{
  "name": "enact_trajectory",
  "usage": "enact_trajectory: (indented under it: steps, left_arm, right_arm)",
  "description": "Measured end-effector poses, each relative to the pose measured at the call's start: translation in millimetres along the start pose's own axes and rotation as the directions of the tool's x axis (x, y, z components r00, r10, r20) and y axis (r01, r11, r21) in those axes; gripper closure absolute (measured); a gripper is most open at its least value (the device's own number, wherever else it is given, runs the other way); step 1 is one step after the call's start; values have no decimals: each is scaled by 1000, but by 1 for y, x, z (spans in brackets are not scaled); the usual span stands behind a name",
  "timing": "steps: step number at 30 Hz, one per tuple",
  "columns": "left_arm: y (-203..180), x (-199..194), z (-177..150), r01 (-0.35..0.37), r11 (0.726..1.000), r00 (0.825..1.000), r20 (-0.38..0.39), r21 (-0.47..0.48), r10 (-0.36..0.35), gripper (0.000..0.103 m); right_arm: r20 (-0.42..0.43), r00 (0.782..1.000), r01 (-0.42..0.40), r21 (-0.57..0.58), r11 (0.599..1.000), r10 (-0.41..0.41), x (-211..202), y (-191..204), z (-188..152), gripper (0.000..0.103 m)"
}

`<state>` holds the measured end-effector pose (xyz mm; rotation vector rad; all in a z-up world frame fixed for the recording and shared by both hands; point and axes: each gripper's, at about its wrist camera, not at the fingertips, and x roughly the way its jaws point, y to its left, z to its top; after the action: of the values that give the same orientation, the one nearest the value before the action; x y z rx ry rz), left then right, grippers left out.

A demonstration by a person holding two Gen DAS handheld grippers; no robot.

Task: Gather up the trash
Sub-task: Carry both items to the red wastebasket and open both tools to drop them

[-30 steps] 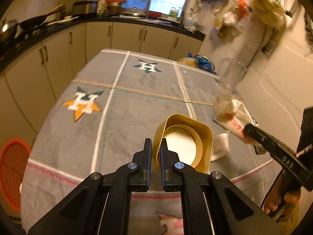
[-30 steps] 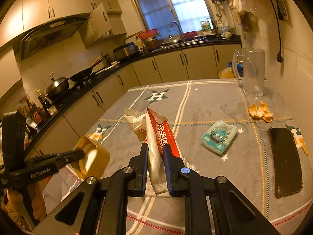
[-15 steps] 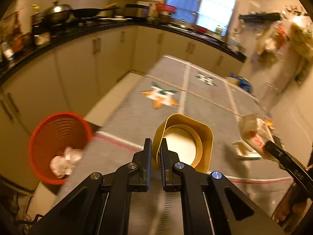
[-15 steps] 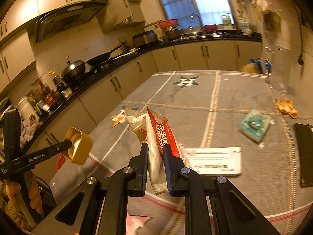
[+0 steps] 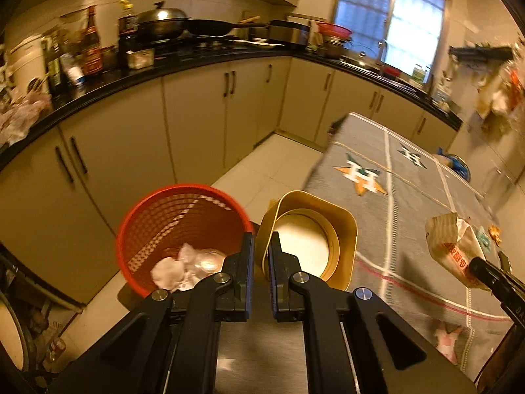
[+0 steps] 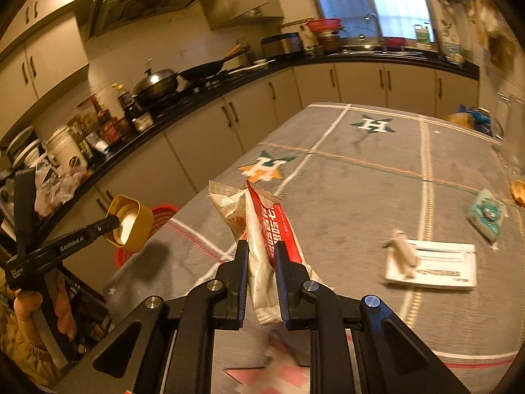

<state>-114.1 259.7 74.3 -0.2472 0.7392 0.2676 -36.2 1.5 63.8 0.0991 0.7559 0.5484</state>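
Off the table edge, over the floor, I'm holding the left gripper (image 5: 261, 256) w/ its jaws pinched narrow on the rim of a yellow plastic cup (image 5: 308, 239), mouth facing the cam, white inside showing. The cup is hanging just beside the red mesh trash basket (image 5: 170, 216), partly overlapping its rim in the left wrist view. The basket is sitting on the tiled floor next to the cabinets, w/ crumpled white paper (image 5: 170, 272) and a clear plastic bit lying at the bottom.

I'm keeping the right gripper (image 6: 261, 262) above the grey tablecloth (image 6: 361, 177), jaws clamped on a red-and-white snack wrapper (image 6: 262, 226) standing upright between the fingers, torn top up. In the right wrist view the left gripper (image 6: 108, 225) is showing at left w/ the cup (image 6: 131, 223) in front of the basket (image 6: 160, 213).

On the cloth to the right: a white printed box (image 6: 433, 267) w/ something pale and blurred on its left end, a teal packet (image 6: 489, 213) near the far edge, and an orange scrap (image 6: 520, 192) just beyond it. Can't tell what the pink-white thing (image 6: 279, 374) under the right gripper is.
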Motion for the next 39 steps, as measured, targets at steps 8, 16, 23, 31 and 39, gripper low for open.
enact_trajectory:
  steps: [8, 16, 23, 31, 39]
  left_arm:
    - [58, 16, 0, -63, 994, 998, -19, -84, 62, 96]
    - [104, 39, -1, -103, 987, 994, -59, -127, 96, 96]
    - [128, 60, -1, -106, 983, 992, -83, -153, 94, 95]
    - [147, 64, -5, -94, 979, 993, -90, -181, 78, 90]
    - [140, 48, -4, -90, 982, 995, -49, -168, 83, 62]
  right_arm:
    - [-68, 996, -68, -57, 996, 64, 43, 46, 9, 86]
    - [-122, 983, -153, -114, 982, 140, 93, 110, 28, 86]
    - [-188, 958, -236, -102, 966, 215, 154, 159, 41, 86]
    - [-245, 930, -295, -53, 954, 274, 206, 188, 41, 82]
    - [-216, 940, -277, -34, 960, 263, 194, 178, 41, 74]
